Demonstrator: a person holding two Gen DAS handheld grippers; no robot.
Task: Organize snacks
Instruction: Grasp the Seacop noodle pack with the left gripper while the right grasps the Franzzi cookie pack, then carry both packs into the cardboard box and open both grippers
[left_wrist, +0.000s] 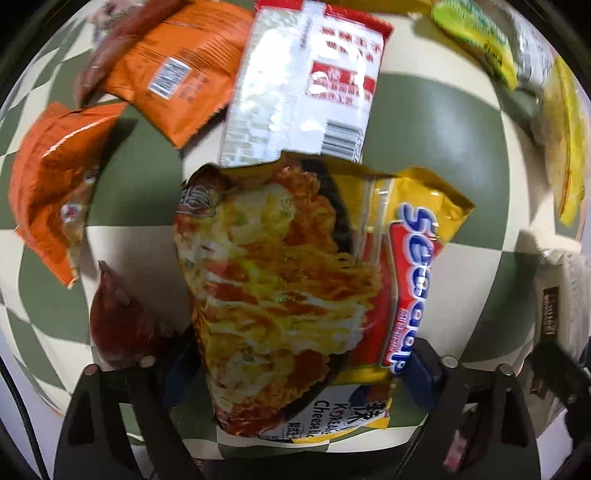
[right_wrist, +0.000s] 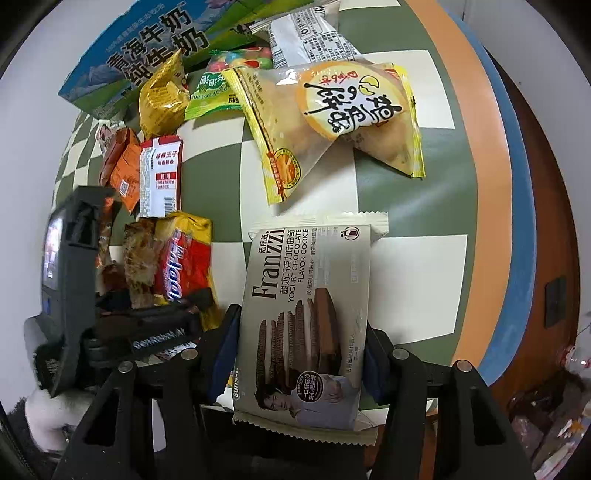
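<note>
Right wrist: right gripper clamped on beige Franzzi cookie packet; left gripper jaws apart around yellow noodle packet.

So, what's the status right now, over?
Right gripper shut on cookie packet. Left gripper open over noodle packet. White packet right against it.

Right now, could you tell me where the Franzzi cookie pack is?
In the right wrist view, the Franzzi cookie pack sits bottom centre, clamped in the right gripper, right of the yellow noodle packet.
</note>
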